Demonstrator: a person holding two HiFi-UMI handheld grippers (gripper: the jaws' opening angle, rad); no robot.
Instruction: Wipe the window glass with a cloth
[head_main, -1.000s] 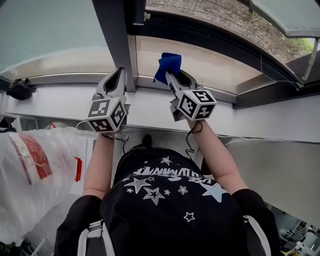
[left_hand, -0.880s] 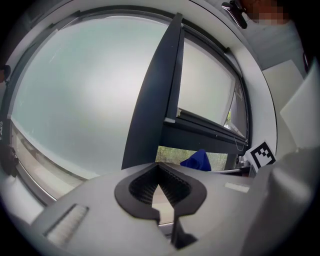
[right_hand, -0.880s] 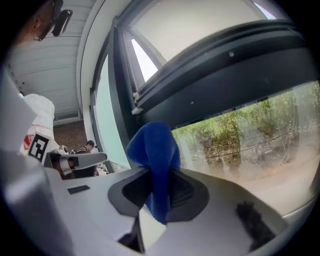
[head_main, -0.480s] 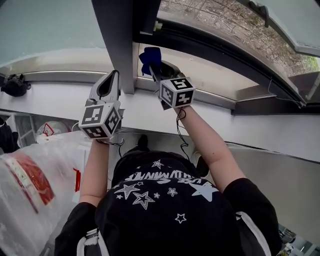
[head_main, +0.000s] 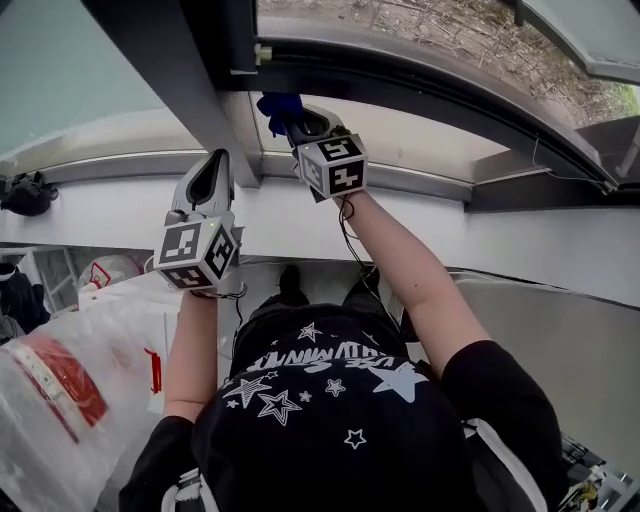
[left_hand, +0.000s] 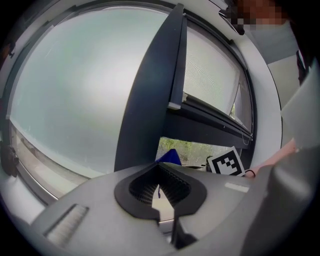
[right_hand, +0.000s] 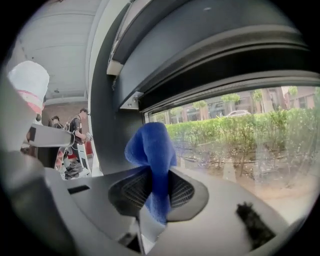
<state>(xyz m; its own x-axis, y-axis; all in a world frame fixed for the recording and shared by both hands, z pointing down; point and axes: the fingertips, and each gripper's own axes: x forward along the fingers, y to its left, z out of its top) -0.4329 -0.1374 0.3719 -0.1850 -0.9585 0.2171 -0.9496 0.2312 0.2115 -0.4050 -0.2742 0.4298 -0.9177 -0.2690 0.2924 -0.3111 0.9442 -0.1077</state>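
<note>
Fuzzy blue cloth (right_hand: 151, 147) pinched tight in right gripper (right_hand: 156, 192) beside dark frame post (head_main: 185, 90); clear glass (right_hand: 240, 135) open rightward. Left gripper (left_hand: 159, 186) jaws together, empty.

Nothing can be read for certain. White lettering runs across the black star-printed shirt (head_main: 330, 365) at 6 o'clock, upside down and too warped to make out. The red print on the plastic bag (head_main: 60, 375) at 8 o'clock is blurred.

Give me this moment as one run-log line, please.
right gripper: shut on cloth | cloth: blue, up by window glass, beside dark frame; touch unclear | left gripper: shut, empty
</note>
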